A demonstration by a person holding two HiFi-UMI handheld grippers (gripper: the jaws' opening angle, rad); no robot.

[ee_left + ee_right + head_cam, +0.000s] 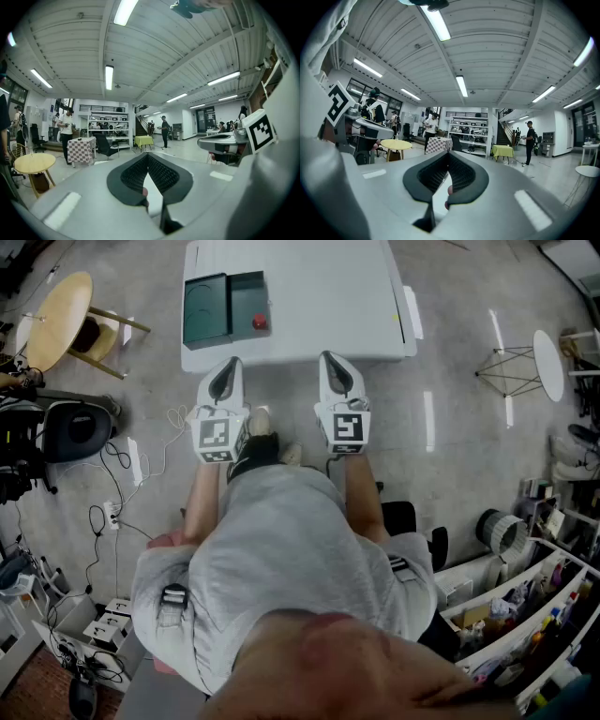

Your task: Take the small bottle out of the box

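Observation:
In the head view a dark green box (225, 307) lies open at the left end of the white table (319, 296). A small red round thing (260, 322), which looks like the small bottle's top, sits in the box's right half. My left gripper (228, 367) and right gripper (335, 360) hang side by side at the table's near edge, short of the box and pointing about level. In the left gripper view the left gripper (148, 157) has its tips together with nothing between them. The right gripper (448, 154) looks the same in its own view. Neither gripper view shows the box.
A round wooden stool (58, 320) stands at the left of the table, and a white round side table (548, 362) on a wire base at the right. Cables (112, 512) trail over the floor at left. Shelves (525, 615) fill the lower right. People stand far across the room.

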